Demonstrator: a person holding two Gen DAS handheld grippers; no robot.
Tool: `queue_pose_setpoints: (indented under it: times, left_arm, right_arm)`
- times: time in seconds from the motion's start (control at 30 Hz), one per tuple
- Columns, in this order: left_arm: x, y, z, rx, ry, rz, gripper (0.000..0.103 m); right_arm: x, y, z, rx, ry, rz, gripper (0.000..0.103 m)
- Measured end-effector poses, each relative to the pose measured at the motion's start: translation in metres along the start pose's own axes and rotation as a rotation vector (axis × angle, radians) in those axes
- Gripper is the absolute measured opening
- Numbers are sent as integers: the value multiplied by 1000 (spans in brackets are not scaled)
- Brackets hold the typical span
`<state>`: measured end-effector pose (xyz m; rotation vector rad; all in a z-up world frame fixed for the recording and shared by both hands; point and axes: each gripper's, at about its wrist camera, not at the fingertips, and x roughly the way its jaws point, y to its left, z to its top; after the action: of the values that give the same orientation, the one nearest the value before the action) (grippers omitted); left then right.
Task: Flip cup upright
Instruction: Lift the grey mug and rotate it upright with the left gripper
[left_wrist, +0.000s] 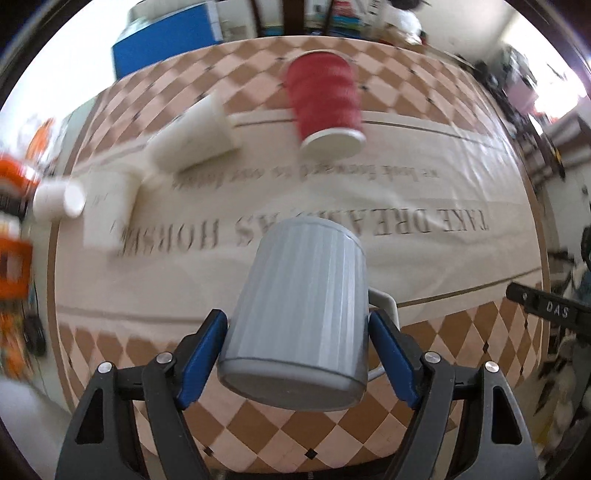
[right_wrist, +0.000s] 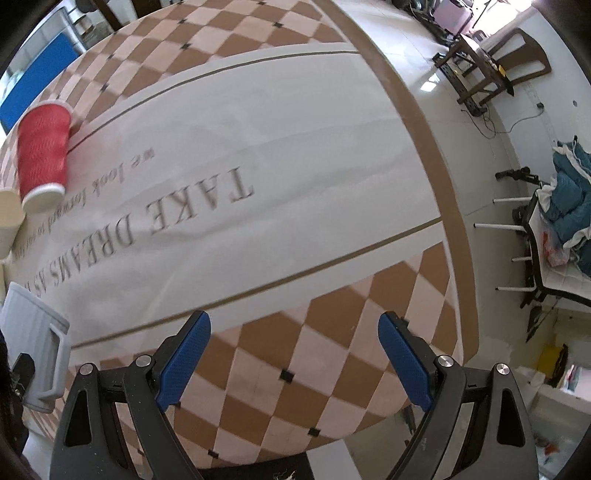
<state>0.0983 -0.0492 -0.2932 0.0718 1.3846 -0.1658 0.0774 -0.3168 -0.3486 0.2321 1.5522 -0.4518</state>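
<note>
Two grippers work over a round table (right_wrist: 424, 122) covered with a cloth of brown and pale pink diamonds around a wide white band (right_wrist: 280, 177). On this band the big printed words read "TAKE DREAMS AS HORSE", and a smaller italic line begins with "we look forward"; its other words are too blurred to read. Around the table there is a pale shiny floor, a wooden chair (right_wrist: 509, 66) and a seat with blue clothing (right_wrist: 572, 199) piled on it in the right wrist view. In the left wrist view a black bar (left_wrist: 546, 308) at the right edge carries the letters "DAS". I count one grey ribbed cup (left_wrist: 299, 306), one red paper cup (left_wrist: 325, 99) and three whitish cups (left_wrist: 192, 136), all blurred. The left gripper (left_wrist: 297, 332) pinches the grey cup between its blue pads, lifted over the table and tilted, with the flat base toward the camera and the handle at the right side. The red cup stands with its white rim down on the cloth. The right gripper (right_wrist: 295, 362) is spread wide and holds nothing, above the near checkered edge.
</note>
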Motion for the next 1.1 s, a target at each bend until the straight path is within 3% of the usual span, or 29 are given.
queue_pose_setpoints:
  times: [0.2,0.53,0.9,1.1]
  left_arm:
    - [7,18,-31,-113,-12,-46,77]
    - [27,14,-63,-99,64,-68,76]
    - [29,11,-58,-54,96,-64,76]
    - [1,9,-47,-2,-5,-47,80]
  right_arm:
    - [-5,10,-10,-18,-18,-35,93]
    - [-13,10,-40,-14,-34,-65,93]
    - [-18,4,-63,2,-41,-79,93]
    - [-25,-1,-70,16,-44,-66,94]
